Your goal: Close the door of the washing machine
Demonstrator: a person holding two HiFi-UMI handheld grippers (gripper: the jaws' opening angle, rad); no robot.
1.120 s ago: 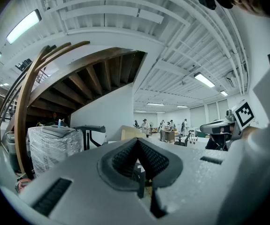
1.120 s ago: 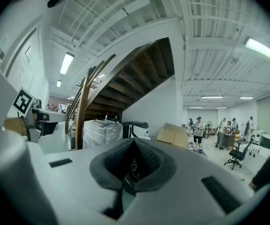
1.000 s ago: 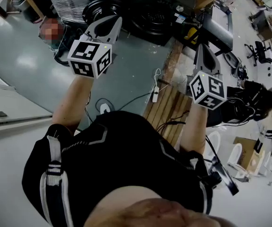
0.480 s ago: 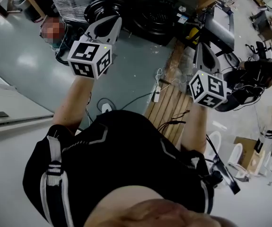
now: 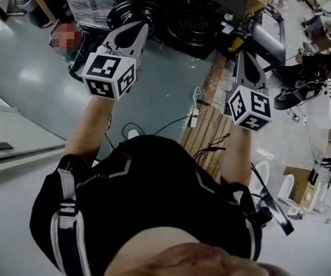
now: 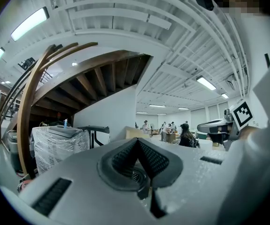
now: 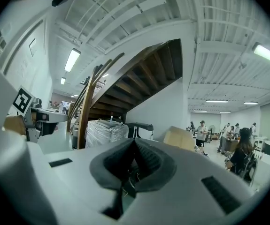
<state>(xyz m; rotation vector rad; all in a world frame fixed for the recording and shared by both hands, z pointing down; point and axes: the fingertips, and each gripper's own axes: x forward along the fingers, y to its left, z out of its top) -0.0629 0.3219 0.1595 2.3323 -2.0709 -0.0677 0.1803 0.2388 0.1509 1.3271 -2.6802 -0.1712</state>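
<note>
Washer door: not showing in any view, so not placing it and not telling whether open or shut.

Holding left gripper [image 6: 137, 143] out ahead of torso [image 5: 148, 200], pointing level, jaws pressed together, gripping nothing. Holding right gripper [image 7: 134, 144] alongside, same way: jaws together, empty.

Looking down past both: grey floor [image 5: 33, 79], pallet [image 5: 202, 134] below right arm, power strip [image 5: 193, 118] just beside its left edge, cables [image 5: 165, 122] trailing off it.

Seeing further out a plastic-wrapped unit [image 6: 59, 144] beside curved stair rail [image 6: 29, 107], under staircase [image 6: 106, 71]. Possibly an appliance, but not confirming that through wrap, and not making out any door on it. Noting box [image 7: 179, 138] right of unit, then people [image 7: 201, 131] standing at far end of hall, well apart from both grippers.

Judging progress: nothing done yet as far as shown, with neither gripper touching or nearing a door. Remaining, by my read: locating washer, closing in, setting a jaw tip or side against door face, pushing until latching. Reckoning closed jaws suiting a push rather than a grab, so not expecting any opening unless door needing a pull first.
</note>
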